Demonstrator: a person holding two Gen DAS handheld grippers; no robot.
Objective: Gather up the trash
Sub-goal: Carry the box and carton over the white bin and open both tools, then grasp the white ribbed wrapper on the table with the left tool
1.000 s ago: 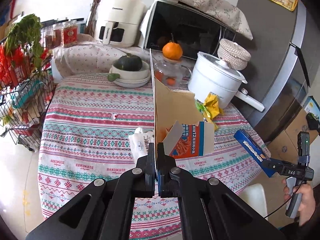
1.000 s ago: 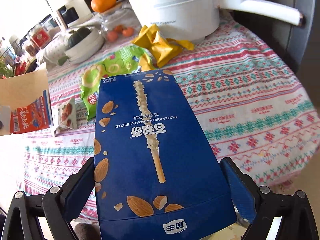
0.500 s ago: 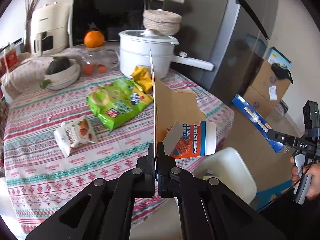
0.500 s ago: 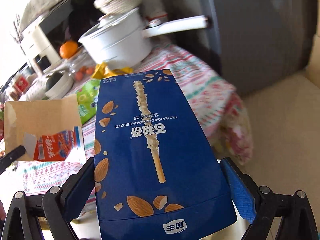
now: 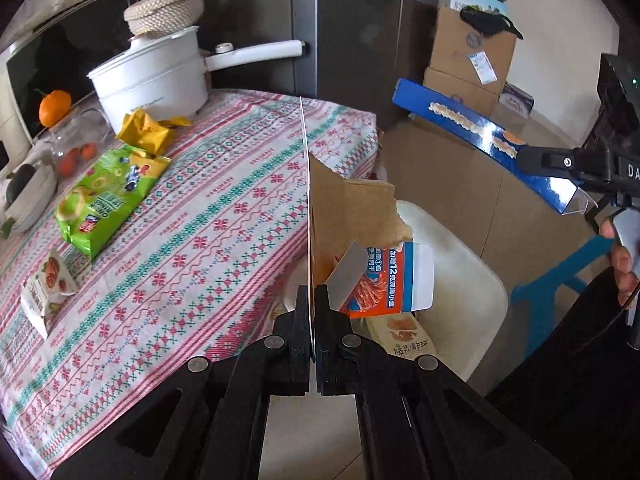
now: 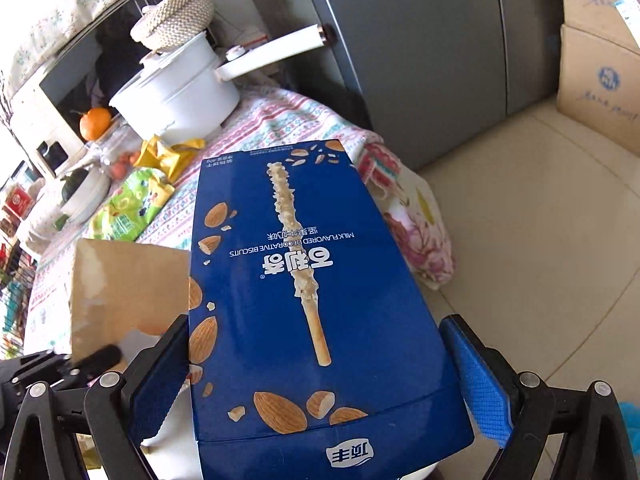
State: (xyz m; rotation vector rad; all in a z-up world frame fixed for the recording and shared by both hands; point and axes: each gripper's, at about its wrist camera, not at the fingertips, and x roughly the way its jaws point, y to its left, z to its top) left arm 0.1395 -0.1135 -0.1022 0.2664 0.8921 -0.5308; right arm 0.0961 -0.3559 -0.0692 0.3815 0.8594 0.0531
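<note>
My left gripper (image 5: 312,304) is shut on a torn cardboard snack box (image 5: 352,216), brown inside with orange and blue print. The box hangs over a white bin (image 5: 464,280) beside the table, where a wrapper (image 5: 404,340) lies. My right gripper (image 6: 320,368) is shut on a blue biscuit box (image 6: 316,300), held off the table's corner; in the left wrist view that blue biscuit box (image 5: 460,124) hangs to the right of the bin. A green snack bag (image 5: 104,196), a yellow wrapper (image 5: 148,132) and a small white packet (image 5: 48,292) lie on the table.
A patterned cloth covers the table (image 5: 224,208). A white pot (image 5: 152,76) with a long handle stands at its back edge, near an orange (image 5: 54,106). A grey fridge (image 6: 400,40) and stacked cardboard boxes (image 5: 468,56) stand behind on the tiled floor (image 6: 540,220).
Both grippers have swung right, off the table top and towards the white bin, each still carrying its box. The green bag and small packet now sit far to the left.
</note>
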